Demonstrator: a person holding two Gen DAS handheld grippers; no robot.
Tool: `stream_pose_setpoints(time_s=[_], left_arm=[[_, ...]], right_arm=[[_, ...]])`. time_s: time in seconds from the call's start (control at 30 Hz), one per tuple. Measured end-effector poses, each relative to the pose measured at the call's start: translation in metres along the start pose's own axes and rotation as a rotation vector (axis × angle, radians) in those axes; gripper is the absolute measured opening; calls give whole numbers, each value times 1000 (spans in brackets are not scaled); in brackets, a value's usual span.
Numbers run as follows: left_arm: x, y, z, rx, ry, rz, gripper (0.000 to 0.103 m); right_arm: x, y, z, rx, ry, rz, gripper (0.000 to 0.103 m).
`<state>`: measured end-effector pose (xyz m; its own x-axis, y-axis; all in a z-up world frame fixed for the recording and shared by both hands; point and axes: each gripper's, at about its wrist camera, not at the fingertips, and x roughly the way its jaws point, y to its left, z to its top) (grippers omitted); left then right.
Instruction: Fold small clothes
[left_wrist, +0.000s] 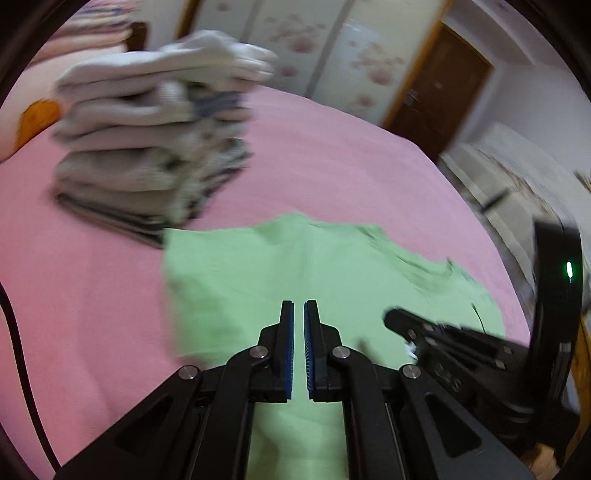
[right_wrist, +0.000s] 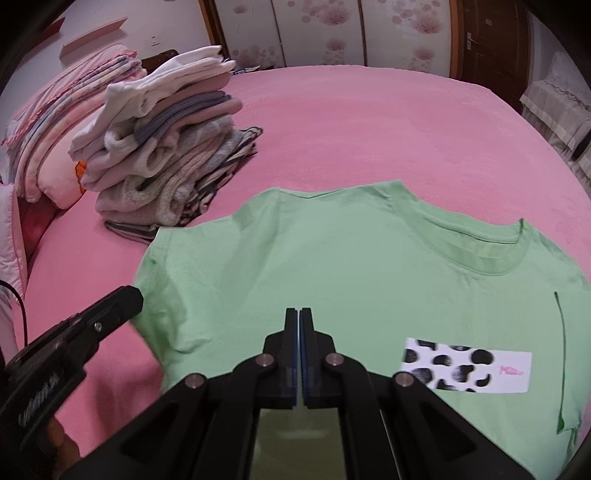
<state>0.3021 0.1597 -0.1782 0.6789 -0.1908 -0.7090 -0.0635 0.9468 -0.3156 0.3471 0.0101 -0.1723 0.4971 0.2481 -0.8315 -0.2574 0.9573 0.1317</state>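
Presently, both tools have their jaws closed on nothing. The left gripper (left_wrist: 299, 308) shows only a thin slit between its blue pads, with no cloth caught there; the right gripper (right_wrist: 299, 314) has its pads pressed together, likewise empty. Each hovers over the light green cotton T-shirt (right_wrist: 332, 266), and whether either touches the fabric cannot be told.

Using that shirt as the landmark: it lies face up and spread flat on the pink bed sheet (right_wrist: 369, 122), collar toward the far side. A white rectangular patch with black blotches (right_wrist: 467, 364) sits on its chest, to the right of the right gripper. No fold is visible in the shirt, though its lower part is hidden behind the tool frames. In the right wrist view, the left gripper's tip stands just beside the shirt's left sleeve edge.

Progress, as a judgement: a tall stack of folded grey, white and striped small garments (right_wrist: 166, 147) stands just beyond the shirt's left shoulder, which suggests much of the work is complete. The green shirt remains to be folded and stacked.

Containers: none is visible. A pile of pink patterned bedding (right_wrist: 55, 122) lies beyond the stack, at the bed's head.
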Motion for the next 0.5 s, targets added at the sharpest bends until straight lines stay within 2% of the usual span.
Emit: stream_pose_setpoints(time_s=[0.13,0.2,0.27,0.3,0.33,0.37,0.43,0.5], left_arm=[[26,-32,-20,62,103,-59,3],[28,-38,-30,88,115,-54,3],[22,-40,-38,103,89,-26,4],[15,-35,-39,90,65,-6,10],[8,-26,-38,63,40,16,23],[3,-16,-36,36,22,35,32],[-14,10,-34,-58,-24,85,64],[-23,32,-31,-130,-45,103,69]], right_arm=[[-5,-23,-3,28,-1,-22,1],[-6,-32,-4,35,1,-27,1],[-7,-39,-4,39,4,-33,1],[-8,-42,-5,39,4,-31,1],[-10,-43,-5,35,3,-30,1],[-11,-44,-6,32,0,-27,1],[-12,-42,-5,23,-6,-16,1],[-12,-38,-5,17,-10,-2,1]])
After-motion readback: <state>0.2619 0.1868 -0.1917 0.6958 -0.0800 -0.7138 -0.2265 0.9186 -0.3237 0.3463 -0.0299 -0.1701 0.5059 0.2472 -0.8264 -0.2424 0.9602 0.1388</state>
